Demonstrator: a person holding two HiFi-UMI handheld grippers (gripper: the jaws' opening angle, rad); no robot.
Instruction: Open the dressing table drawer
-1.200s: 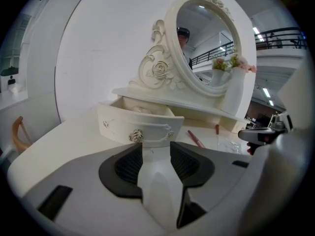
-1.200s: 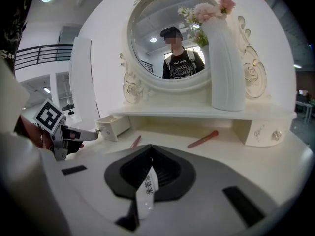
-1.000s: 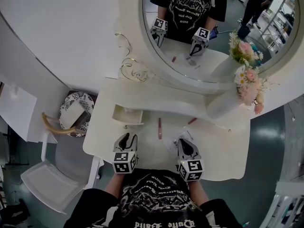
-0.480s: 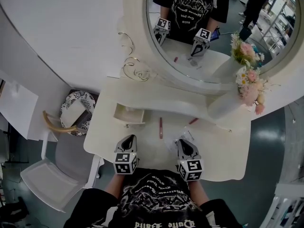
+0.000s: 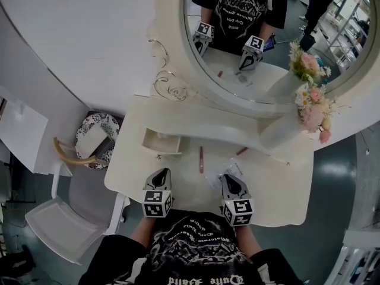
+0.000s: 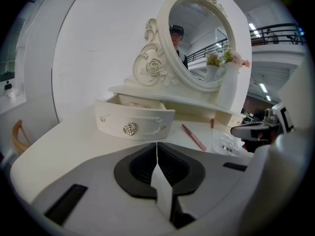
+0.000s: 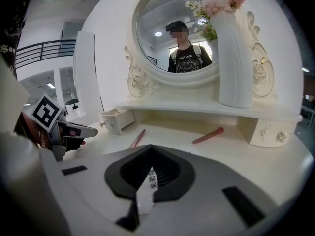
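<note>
The small left drawer (image 5: 160, 142) of the white dressing table (image 5: 279, 195) stands pulled out, its rose knob (image 6: 130, 128) facing me in the left gripper view; it looks empty. My left gripper (image 5: 159, 177) hovers over the tabletop just in front of that drawer, apart from it, jaws shut on nothing (image 6: 157, 150). My right gripper (image 5: 229, 180) rests beside it to the right, jaws together with nothing between them (image 7: 151, 167). The matching right drawer (image 7: 268, 129) is closed.
A pink pencil (image 5: 200, 159) and a red stick (image 5: 240, 151) lie on the tabletop, with a clear packet (image 6: 227, 142) near the right gripper. A white vase (image 5: 276, 133) of flowers stands on the shelf under the oval mirror (image 5: 261, 34). A white chair (image 5: 59, 221) stands at the left.
The left gripper's jaws were spread a second ago and are now closed, with nothing between them. Both hands stay in place.
</note>
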